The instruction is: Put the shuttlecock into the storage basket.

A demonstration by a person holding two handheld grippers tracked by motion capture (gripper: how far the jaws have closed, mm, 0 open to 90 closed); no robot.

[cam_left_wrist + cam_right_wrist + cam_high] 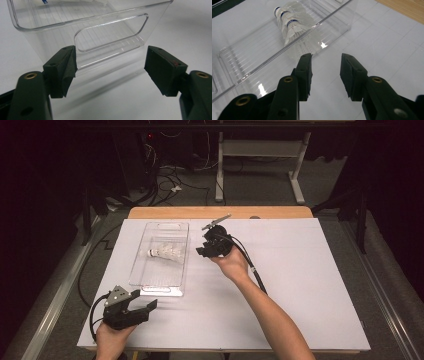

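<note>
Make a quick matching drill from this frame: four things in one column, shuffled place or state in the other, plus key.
Things
1. white feathered shuttlecocks
2. clear plastic rectangular bin
3. left gripper
4. right gripper

Places or states
A. held above the white sheet just right of the bin, fingers apart with nothing between them
B. lying on their sides inside the bin
C. near the table's front edge, fingers spread wide, pointing at the bin's handle end
D. standing on the white sheet, left of centre

Pairs: 1-B, 2-D, 3-C, 4-A
</note>
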